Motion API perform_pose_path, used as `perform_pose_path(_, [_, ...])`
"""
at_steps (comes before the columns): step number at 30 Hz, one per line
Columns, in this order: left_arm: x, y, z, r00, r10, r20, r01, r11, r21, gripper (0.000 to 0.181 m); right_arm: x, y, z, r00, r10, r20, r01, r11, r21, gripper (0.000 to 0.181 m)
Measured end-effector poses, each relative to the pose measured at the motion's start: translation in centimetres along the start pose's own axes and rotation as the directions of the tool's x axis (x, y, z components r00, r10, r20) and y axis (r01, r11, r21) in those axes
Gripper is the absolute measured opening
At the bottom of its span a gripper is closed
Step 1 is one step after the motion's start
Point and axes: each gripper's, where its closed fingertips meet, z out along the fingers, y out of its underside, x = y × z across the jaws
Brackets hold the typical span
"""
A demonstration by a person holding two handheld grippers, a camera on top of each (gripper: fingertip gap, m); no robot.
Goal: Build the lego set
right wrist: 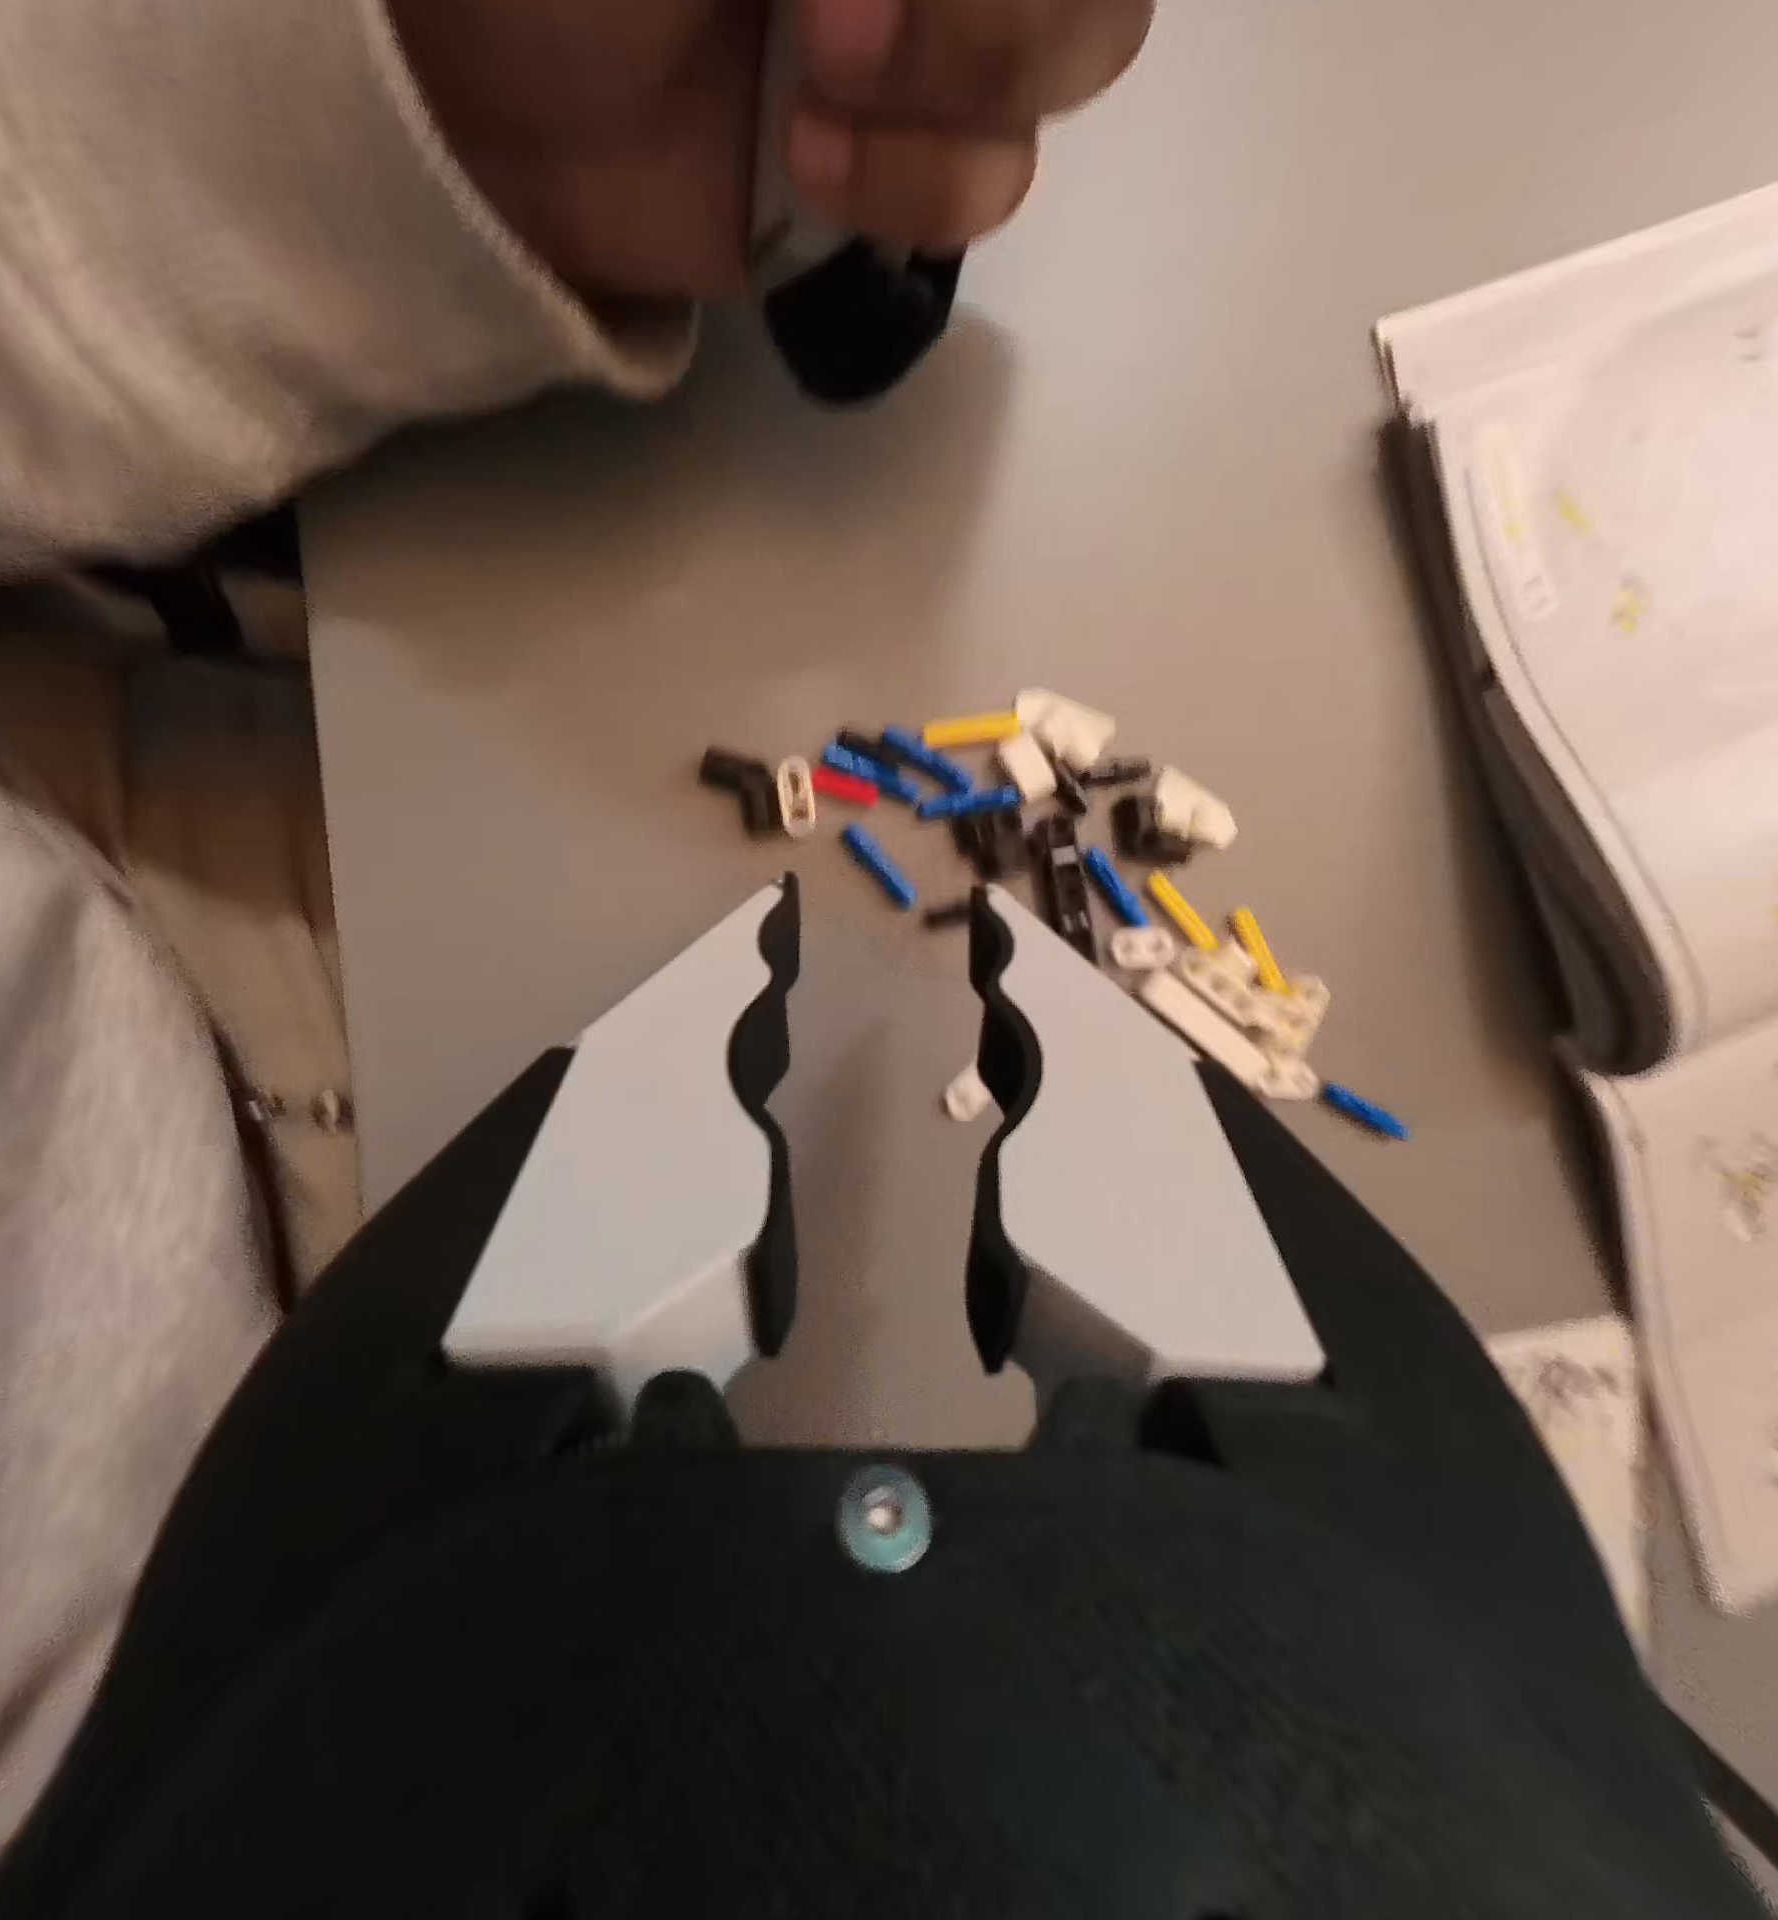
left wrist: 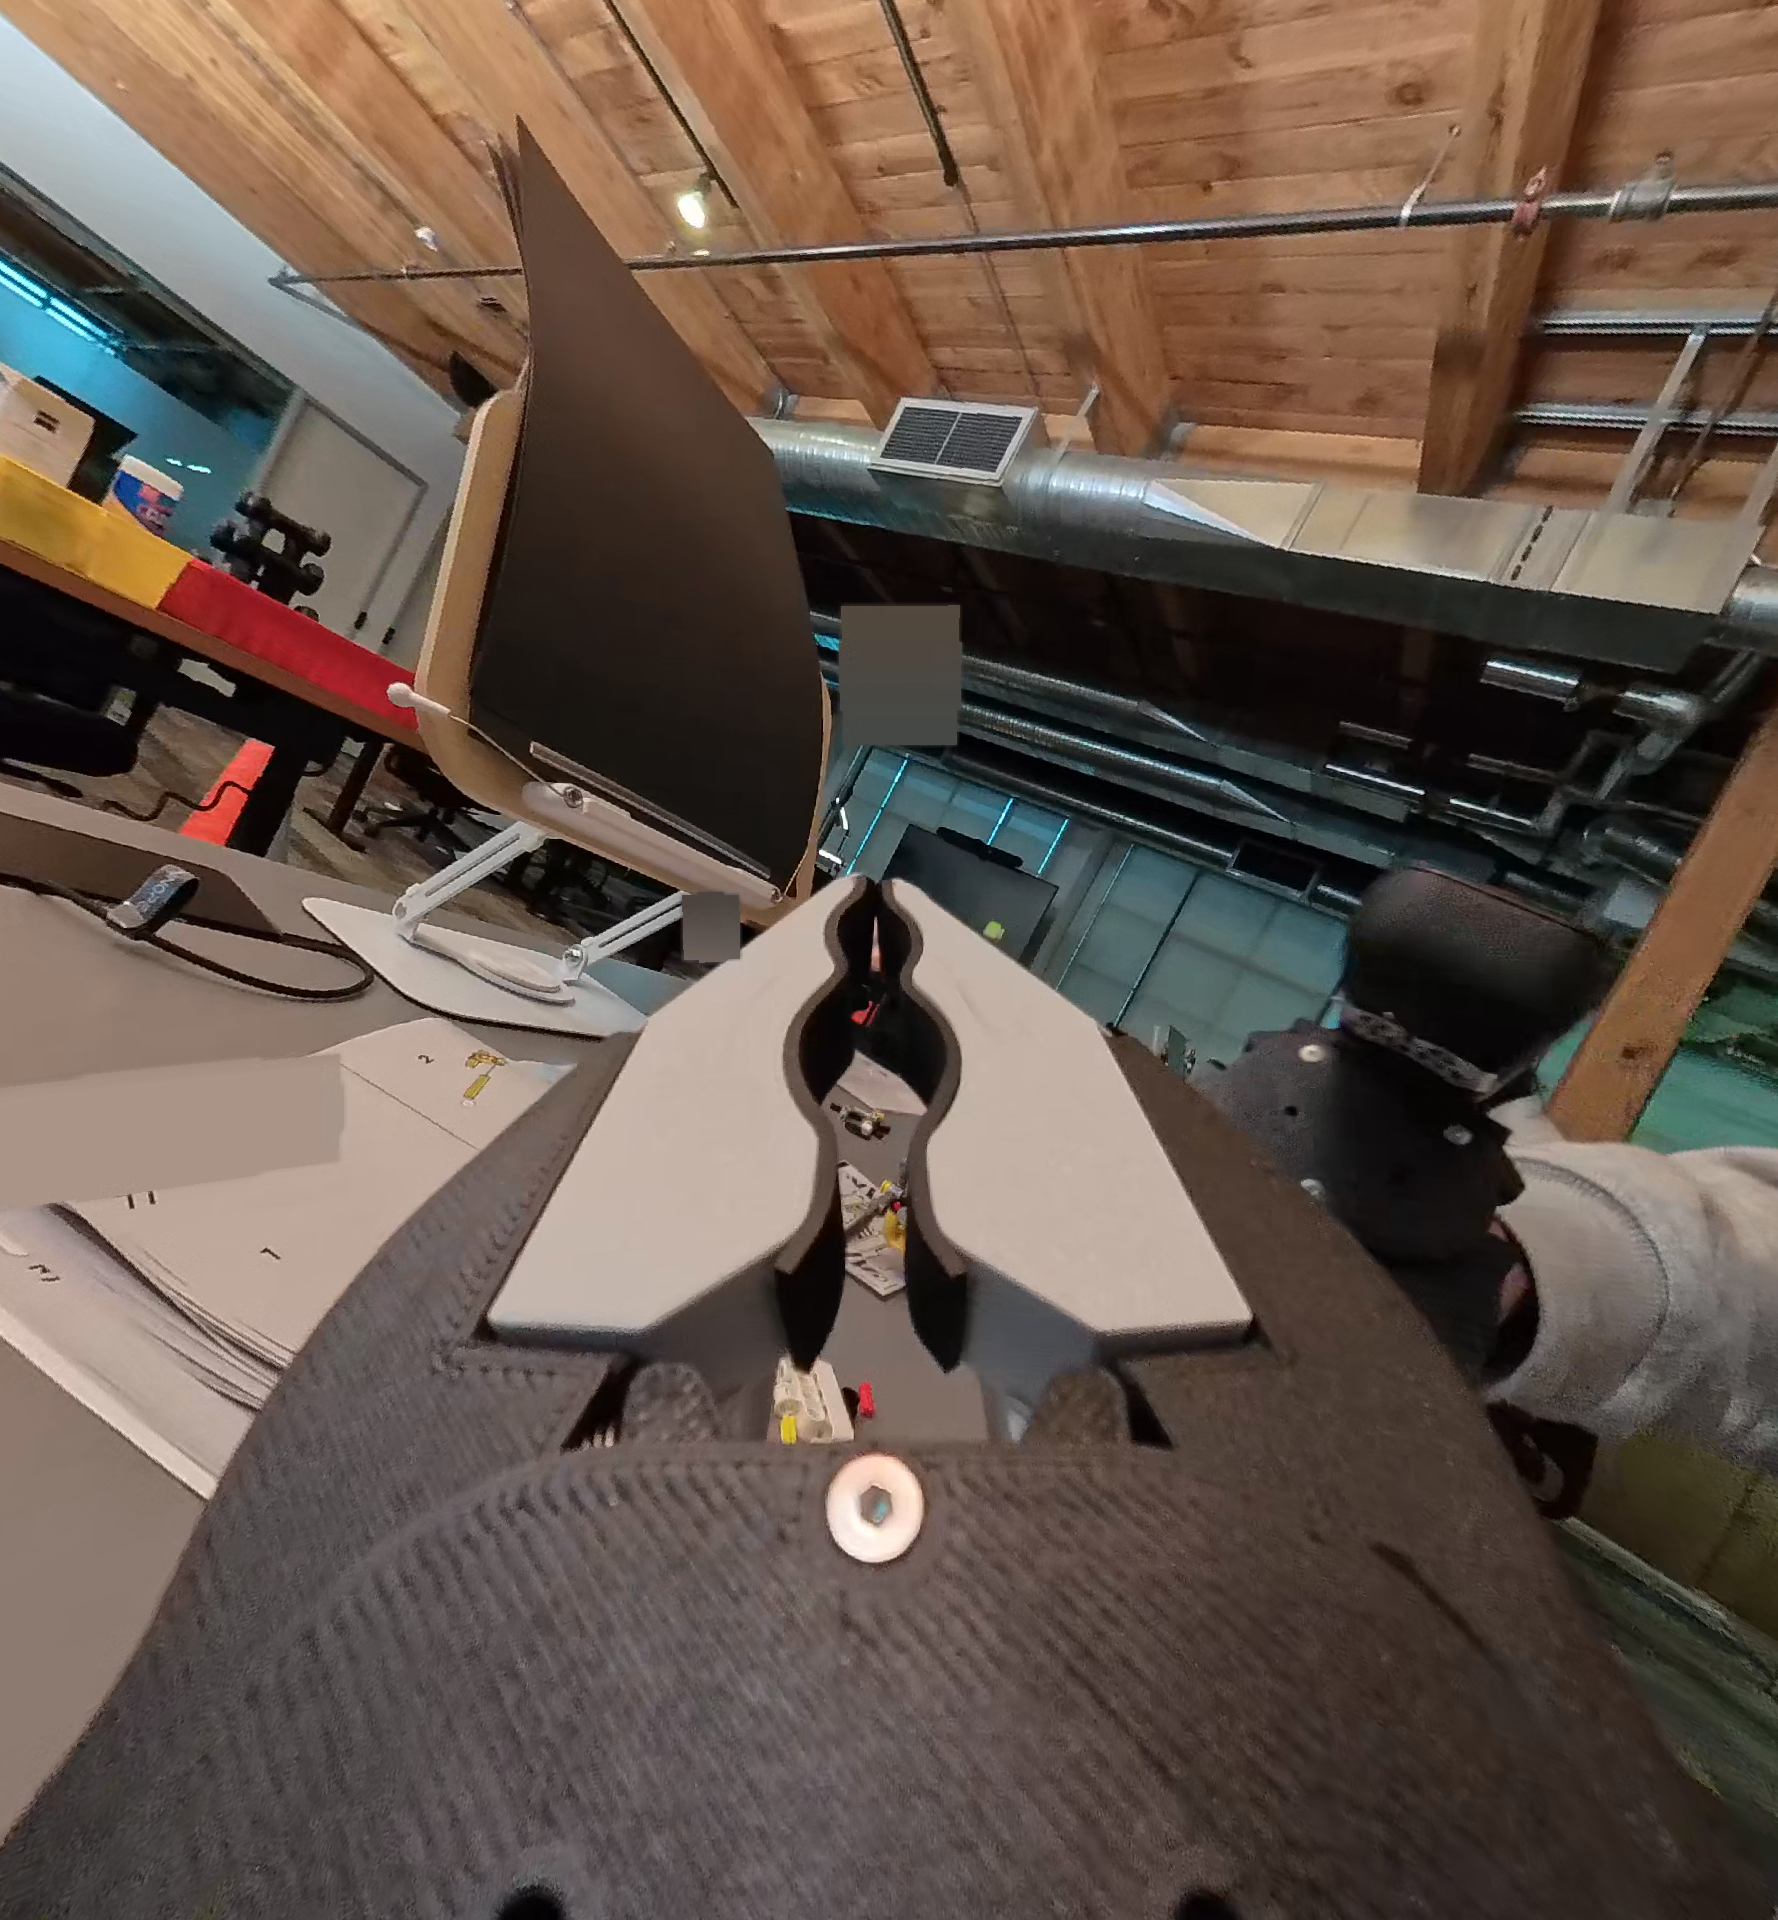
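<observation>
Grey tabletop (right wrist: pixel 1176 416) carries loose lego pieces (right wrist: pixel 968 800) at frame centre, just beyond the parted right claw (right wrist: pixel 880 899). Left claw (left wrist: pixel 874 883) is pinched closed, apparently empty. Risk: motion blur suggests haste; tips could scatter pieces.

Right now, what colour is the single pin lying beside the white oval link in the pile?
Red, clearest in the right wrist view.
</observation>
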Motion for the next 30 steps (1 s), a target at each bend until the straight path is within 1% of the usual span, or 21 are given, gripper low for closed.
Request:
perform_pose_path(2, [0.0,0.2,0.1,1.000,0.007,0.004,-0.007,1.000,-0.012,0.000,-0.1,-1.1,1.9,0.995,0.091,0.046,-0.092,0.996,0.020,0.030])
perform_pose_path(3, [0.0,0.2,0.1,1.000,0.008,0.005,-0.008,1.000,-0.010,0.000,0.0,-1.2,2.7,0.992,0.110,0.059,-0.111,0.994,0.013,0.031])
perform_pose_path(6, [-0.1,0.2,0.2,1.000,-0.015,-0.006,0.015,1.000,-0.007,0.000,1.0,-1.1,4.2,0.992,0.122,0.031,-0.123,0.992,0.019,0.021])
perform_pose_path(8, [-0.1,0.2,0.3,0.999,-0.043,-0.023,0.043,0.999,-0.005,0.000,1.4,-1.3,4.3,0.985,0.171,0.040,-0.172,0.985,0.031,0.016])
perform_pose_path(12, [-0.2,0.0,0.3,0.998,-0.057,-0.019,0.057,0.998,0.007,0.000,1.8,-1.2,4.5,0.969,0.238,0.063,-0.238,0.971,0.001,0.026])
perform_pose_path(17, [-0.3,0.0,0.2,0.998,-0.065,-0.014,0.065,0.998,0.009,0.000,1.6,-1.7,5.0,0.956,0.272,0.106,-0.271,0.962,-0.029,0.034])
perform_pose_path(20, [-0.4,0.0,0.1,0.998,-0.064,-0.011,0.064,0.998,0.004,0.000,1.4,-2.3,5.2,0.940,0.307,0.147,-0.307,0.951,-0.024,0.034])
perform_pose_path(21, [-0.4,0.0,0.1,0.998,-0.064,-0.011,0.064,0.998,0.004,0.000,1.4,-2.5,5.2,0.940,0.307,0.152,-0.308,0.951,-0.019,0.033])
perform_pose_path(23, [-0.3,0.0,0.0,0.998,-0.065,-0.010,0.065,0.998,0.007,0.000,1.6,-2.4,5.4,0.946,0.294,0.134,-0.294,0.955,-0.020,0.022])
perform_pose_path(25, [-0.3,-0.1,-0.1,0.998,-0.065,-0.011,0.065,0.998,0.007,0.000,1.6,-2.3,5.6,0.954,0.275,0.117,-0.274,0.961,-0.027,0.003])
perform_pose_path(30, [-0.2,-0.1,-0.1,0.998,-0.065,-0.012,0.065,0.998,0.005,0.000,1.5,-2.4,5.3,0.967,0.236,0.098,-0.236,0.972,-0.008,0.002])
